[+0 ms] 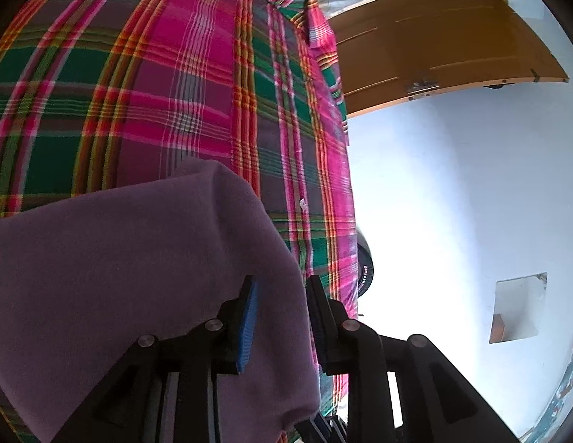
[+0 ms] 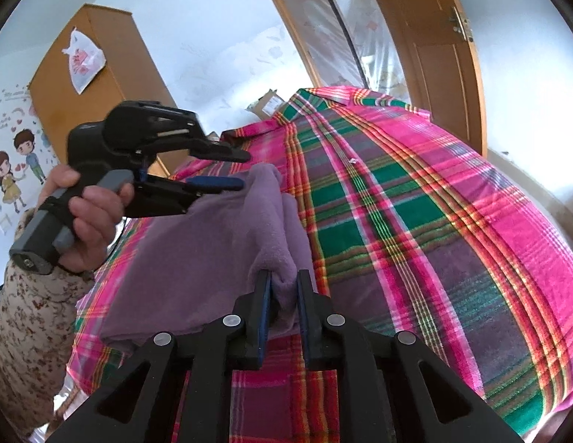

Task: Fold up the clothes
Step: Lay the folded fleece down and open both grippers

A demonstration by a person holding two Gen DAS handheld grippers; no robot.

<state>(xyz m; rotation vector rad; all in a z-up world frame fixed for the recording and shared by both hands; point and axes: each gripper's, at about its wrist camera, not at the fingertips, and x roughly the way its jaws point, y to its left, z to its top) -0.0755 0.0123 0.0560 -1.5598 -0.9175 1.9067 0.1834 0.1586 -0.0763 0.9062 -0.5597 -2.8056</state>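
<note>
Purple fleece garment [image 2: 212, 236]: soft, light, limp; grip edges. Right gripper [image 2: 282, 288] pinches its 6 o'clock fold. Left gripper [image 2: 236, 170], fingers apart, straddles the 12 o'clock corner.

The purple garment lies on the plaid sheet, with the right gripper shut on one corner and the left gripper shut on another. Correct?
Not quite. The left gripper is open, its fingers spread around the purple garment, as the right wrist view shows. The right gripper is shut on it, above the plaid sheet.
</note>
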